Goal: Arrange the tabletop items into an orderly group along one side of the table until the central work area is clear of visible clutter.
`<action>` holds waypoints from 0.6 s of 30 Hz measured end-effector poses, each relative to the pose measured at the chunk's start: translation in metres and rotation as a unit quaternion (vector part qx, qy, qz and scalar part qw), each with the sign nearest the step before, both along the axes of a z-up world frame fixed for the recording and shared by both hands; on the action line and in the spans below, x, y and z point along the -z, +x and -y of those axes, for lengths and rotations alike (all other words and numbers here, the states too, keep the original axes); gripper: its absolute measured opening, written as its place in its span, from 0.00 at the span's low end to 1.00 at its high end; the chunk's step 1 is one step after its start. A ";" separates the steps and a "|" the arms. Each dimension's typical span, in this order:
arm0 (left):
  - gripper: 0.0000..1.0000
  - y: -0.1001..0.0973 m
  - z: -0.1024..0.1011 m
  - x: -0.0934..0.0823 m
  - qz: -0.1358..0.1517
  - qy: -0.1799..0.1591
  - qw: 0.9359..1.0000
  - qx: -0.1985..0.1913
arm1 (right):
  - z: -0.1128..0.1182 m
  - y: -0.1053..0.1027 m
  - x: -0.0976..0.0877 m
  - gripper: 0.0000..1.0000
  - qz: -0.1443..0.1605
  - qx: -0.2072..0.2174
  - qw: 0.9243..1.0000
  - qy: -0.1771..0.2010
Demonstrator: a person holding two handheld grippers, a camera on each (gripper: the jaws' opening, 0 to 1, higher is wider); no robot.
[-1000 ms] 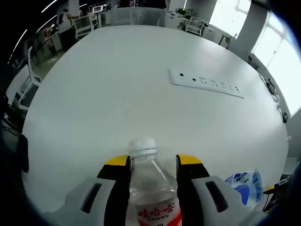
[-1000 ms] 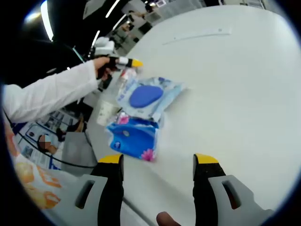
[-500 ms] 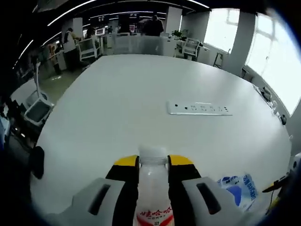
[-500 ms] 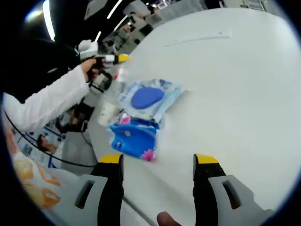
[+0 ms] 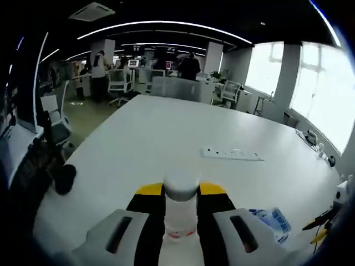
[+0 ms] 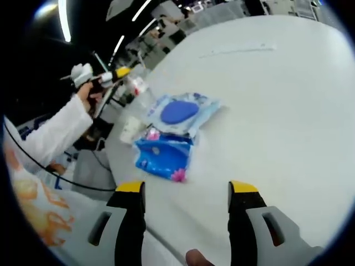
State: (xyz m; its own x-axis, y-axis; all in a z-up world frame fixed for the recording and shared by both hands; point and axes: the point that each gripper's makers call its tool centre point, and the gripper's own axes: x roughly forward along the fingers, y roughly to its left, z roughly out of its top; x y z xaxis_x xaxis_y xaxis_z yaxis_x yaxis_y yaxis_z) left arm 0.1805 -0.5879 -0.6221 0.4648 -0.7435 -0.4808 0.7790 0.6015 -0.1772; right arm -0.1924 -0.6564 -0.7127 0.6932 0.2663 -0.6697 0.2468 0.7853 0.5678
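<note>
The left gripper [image 5: 181, 191] grips a clear plastic water bottle with a white cap [image 5: 181, 206] between its yellow-tipped fingers [image 5: 151, 190], lifted above the white round table [image 5: 166, 133]. The right gripper [image 6: 186, 188] stands open and empty, near the dark blue tissue pack [image 6: 162, 156] lying just beside the pale blue wipes pouch [image 6: 182, 113].

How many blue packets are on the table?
2. A pale packet with a blue oval lies flat, and a darker blue packet touches its near edge. More may be hidden out of view.
</note>
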 end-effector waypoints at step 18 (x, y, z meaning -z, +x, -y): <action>0.18 0.029 0.040 -0.077 0.082 -0.051 0.991 0.098 | 0.010 -0.017 -0.004 0.59 0.008 0.019 1.000 -0.019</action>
State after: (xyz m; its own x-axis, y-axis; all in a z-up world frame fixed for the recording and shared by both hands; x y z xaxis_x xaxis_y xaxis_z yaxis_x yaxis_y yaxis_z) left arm 0.2095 -0.6275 -0.5453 0.3733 -0.8675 -0.3288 0.9020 0.4222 -0.0897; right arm -0.2092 -0.6662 -0.7086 0.7129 0.2148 -0.6676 0.2674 0.7968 0.5419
